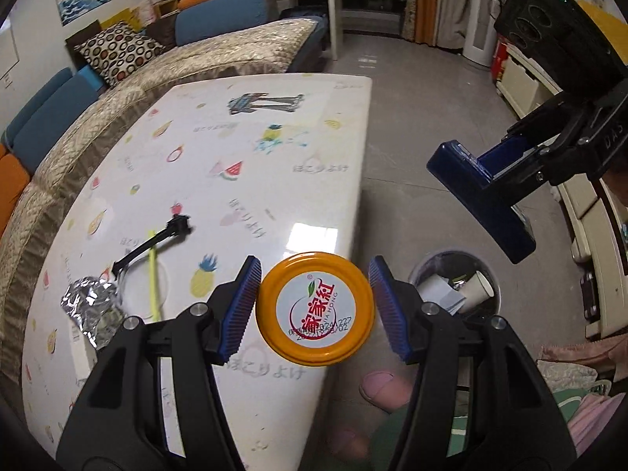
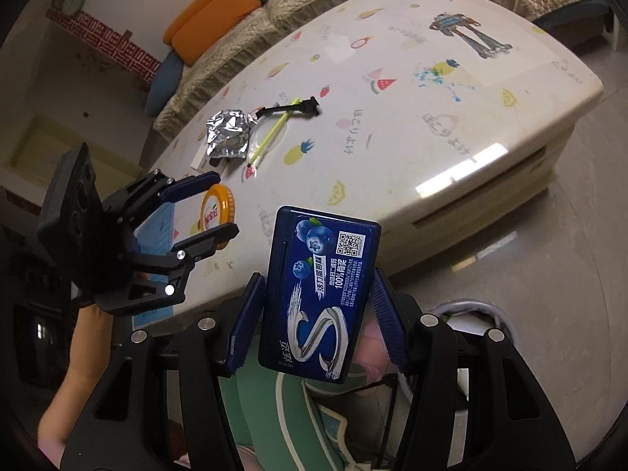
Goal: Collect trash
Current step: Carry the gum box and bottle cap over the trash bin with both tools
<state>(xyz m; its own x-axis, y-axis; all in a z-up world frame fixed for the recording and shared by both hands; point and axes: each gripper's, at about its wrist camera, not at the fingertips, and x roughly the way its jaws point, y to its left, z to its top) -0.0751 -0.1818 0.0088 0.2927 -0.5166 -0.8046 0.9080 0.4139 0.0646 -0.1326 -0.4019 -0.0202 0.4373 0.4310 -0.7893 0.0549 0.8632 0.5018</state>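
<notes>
Right now your left gripper (image 1: 314, 310) is clamped on an orange jar lid (image 1: 316, 308), with the pads pressing its rim from either side. Your right gripper (image 2: 314, 314) is clamped across the width of a blue gum box (image 2: 320, 294).

Take the trash bin (image 1: 455, 286) on the floor as your landmark. In the left wrist view the lid hangs just to its left, over the table's edge rather than over the bin's mouth. Let go there and it will likely land on the table (image 1: 243, 149) or the floor and roll away on its rim. The lid's rim is thin and hard, so a small slackening of the grip could drop it early.

The gum box hangs above and beyond the bin, and it stands tall in the pads, held low on its length. A quick swing could make it pivot or slide out. Both grippers are heading for the same small opening, so bringing them in together risks knocking one against the other.

Inside the bin you already have a paper cup (image 1: 477, 288) and scraps, which could bounce a flat lid back out.

Farther from the bin, on the table, a crumpled foil wrapper (image 1: 90, 306), a yellow straw (image 1: 154, 274) and a black plastic piece (image 1: 157, 239) wait to be collected.
</notes>
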